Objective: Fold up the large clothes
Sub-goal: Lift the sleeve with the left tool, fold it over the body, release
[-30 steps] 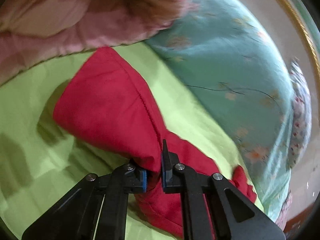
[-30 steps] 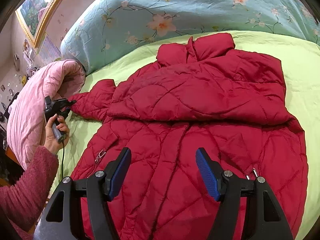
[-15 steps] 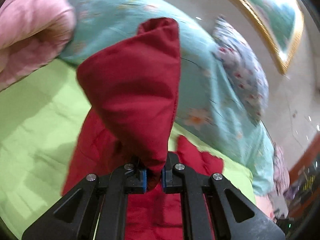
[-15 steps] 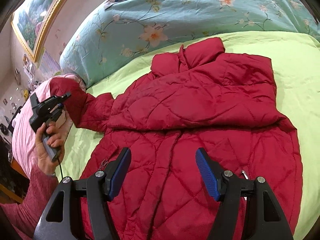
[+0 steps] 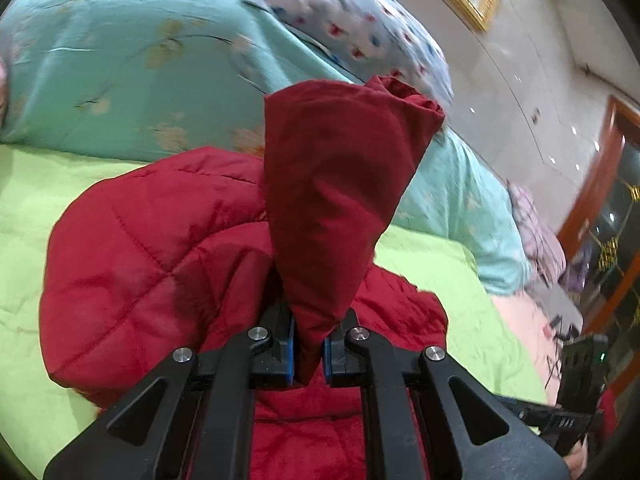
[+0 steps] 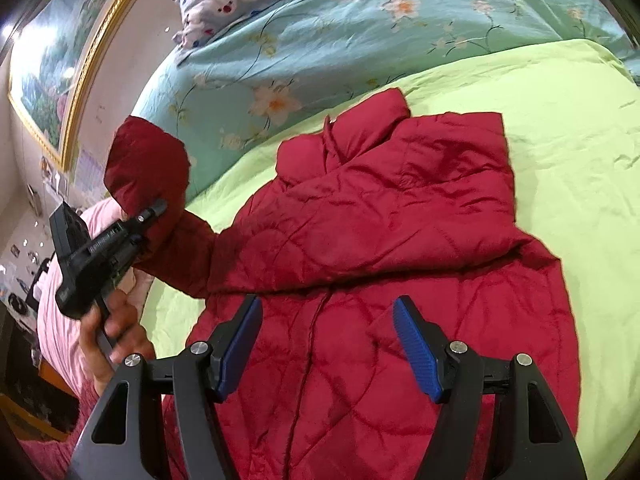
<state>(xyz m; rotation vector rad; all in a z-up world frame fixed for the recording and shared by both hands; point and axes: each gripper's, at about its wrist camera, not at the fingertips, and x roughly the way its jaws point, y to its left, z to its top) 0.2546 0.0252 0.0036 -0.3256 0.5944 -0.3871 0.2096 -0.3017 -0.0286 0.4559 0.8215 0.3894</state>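
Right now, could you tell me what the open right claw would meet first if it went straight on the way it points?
Most likely the red quilted jacket lying directly below the right claw; depth is unclear.

The left wrist view sits low and very near the red jacket [image 5: 160,248], looking along its own jaws across the bed [image 5: 24,200] toward the teal quilt [image 5: 120,60] and the far wall, with the raised sleeve [image 5: 336,200] filling its middle. The right wrist view looks down from higher and farther back over the whole jacket [image 6: 400,240]. Both share the jacket, green bed and quilt; the right view also catches the left gripper [image 6: 154,210] at left.
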